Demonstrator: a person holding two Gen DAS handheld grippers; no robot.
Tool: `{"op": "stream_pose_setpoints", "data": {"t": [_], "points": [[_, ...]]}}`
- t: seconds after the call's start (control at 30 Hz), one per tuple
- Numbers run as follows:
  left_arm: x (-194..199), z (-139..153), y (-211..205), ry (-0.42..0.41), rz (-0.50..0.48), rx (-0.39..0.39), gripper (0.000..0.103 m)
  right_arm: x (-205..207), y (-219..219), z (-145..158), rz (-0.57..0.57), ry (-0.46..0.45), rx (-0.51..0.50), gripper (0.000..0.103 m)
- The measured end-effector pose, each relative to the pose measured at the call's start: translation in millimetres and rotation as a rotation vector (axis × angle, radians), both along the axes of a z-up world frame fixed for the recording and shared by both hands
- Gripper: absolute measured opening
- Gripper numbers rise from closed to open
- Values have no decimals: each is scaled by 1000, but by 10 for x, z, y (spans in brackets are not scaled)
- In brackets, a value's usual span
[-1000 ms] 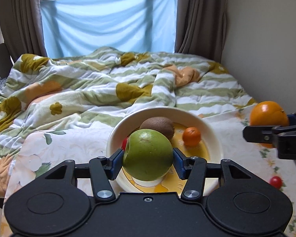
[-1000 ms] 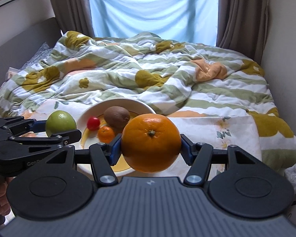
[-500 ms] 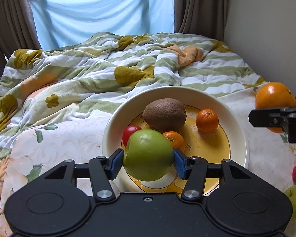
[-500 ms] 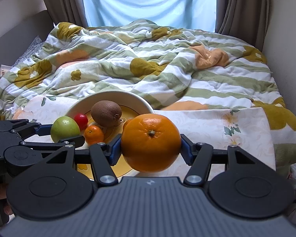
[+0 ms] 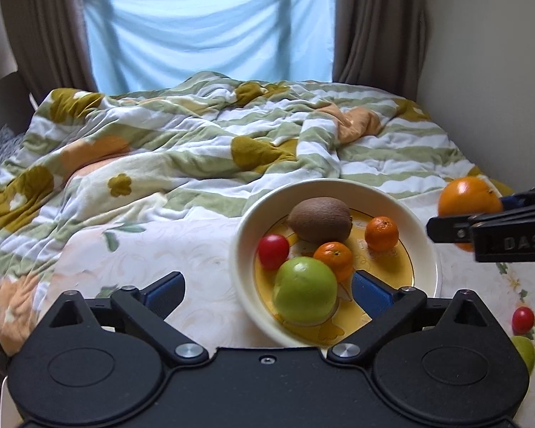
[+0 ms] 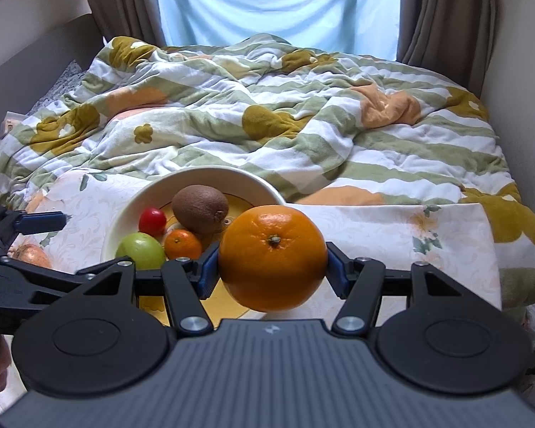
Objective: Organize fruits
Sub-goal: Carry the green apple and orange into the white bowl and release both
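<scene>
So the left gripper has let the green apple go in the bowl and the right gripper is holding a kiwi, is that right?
Not quite: the right gripper is holding a large orange, as the right wrist view shows. The kiwi lies in the bowl. The left gripper, jaws just opened, has released the green apple there.

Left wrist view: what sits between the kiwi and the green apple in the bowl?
In the left wrist view, a small tangerine lies between the kiwi and the green apple, touching the apple, in the bowl.
</scene>
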State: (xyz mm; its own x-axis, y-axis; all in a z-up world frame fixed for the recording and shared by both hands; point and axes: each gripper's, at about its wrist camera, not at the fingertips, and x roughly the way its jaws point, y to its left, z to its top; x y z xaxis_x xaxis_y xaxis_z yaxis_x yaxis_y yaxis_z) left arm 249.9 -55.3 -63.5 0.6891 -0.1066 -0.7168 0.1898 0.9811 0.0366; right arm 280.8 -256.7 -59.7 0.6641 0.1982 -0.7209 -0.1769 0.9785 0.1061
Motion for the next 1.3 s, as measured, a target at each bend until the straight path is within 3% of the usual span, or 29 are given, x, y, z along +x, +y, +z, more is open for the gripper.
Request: {"op": "stream_pose_setpoints", "data": {"t": [0.2, 0.5, 1.03, 1.1, 1.17, 1.3], "points": [[-178, 102, 165, -9, 46, -20, 102, 23, 177, -84, 64, 1, 20, 75], [-378, 101, 376, 0, 96, -46, 102, 79, 423, -364, 162, -3, -30, 75], [-419, 21, 473, 12, 93, -59, 102, 106, 564, -660, 207, -11, -93, 75], [-434, 21, 478, 12, 92, -62, 102, 82, 577, -656, 207, -20, -103, 79], [-460, 27, 494, 12, 91, -68, 102, 20, 572, -599, 208, -59, -108, 103], [-507, 64, 534, 13, 98, -82, 102, -79, 565, -477, 205, -102, -110, 103]]}}
